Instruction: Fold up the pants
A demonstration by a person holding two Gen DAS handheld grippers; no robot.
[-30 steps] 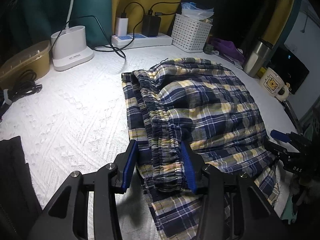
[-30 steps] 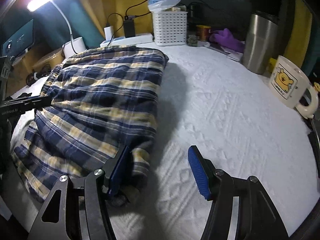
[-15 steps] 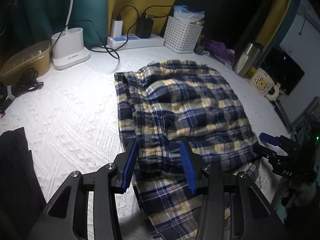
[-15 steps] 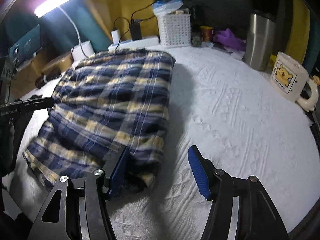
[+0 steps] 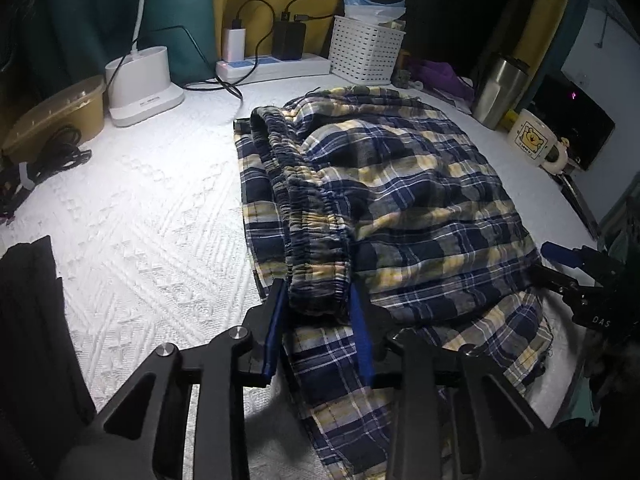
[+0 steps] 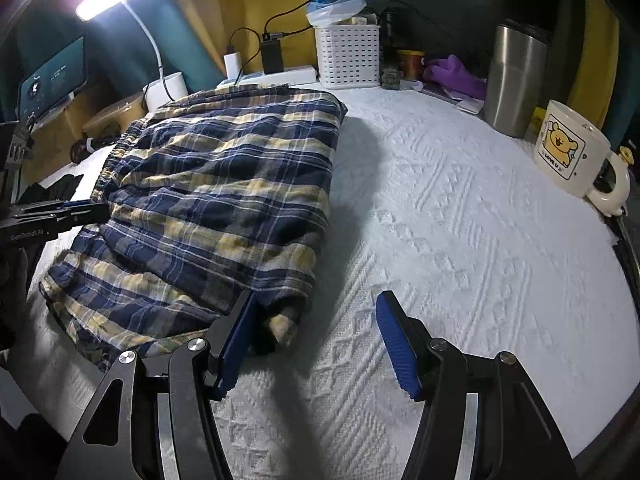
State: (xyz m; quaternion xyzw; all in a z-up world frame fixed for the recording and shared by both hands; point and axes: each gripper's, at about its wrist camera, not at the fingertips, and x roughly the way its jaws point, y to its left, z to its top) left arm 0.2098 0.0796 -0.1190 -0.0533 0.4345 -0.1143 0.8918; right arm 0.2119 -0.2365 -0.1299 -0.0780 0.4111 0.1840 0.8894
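Note:
The blue and yellow plaid pants [image 5: 400, 208] lie folded over on the white textured cloth [image 5: 140, 220]; they also show in the right wrist view [image 6: 224, 192]. My left gripper [image 5: 320, 312] has its blue pads closed around the elastic waistband [image 5: 316, 264] at the near end. My right gripper [image 6: 316, 328] is open; its left pad touches the near corner of the folded pants and its right pad stands over bare cloth. Each gripper shows at the edge of the other's view.
At the back stand a white lamp base [image 5: 140, 80], a power strip with chargers [image 5: 272, 66], a white basket [image 5: 366, 54], a steel tumbler [image 6: 514, 80] and a bear mug [image 6: 572, 156]. A dark cloth [image 5: 28, 320] lies at the left. A brown container [image 5: 52, 112] sits far left.
My left gripper has narrowed onto the waistband. The right gripper stayed open at the pants' corner and shifted slightly; the pants slid a little farther onto the cloth.

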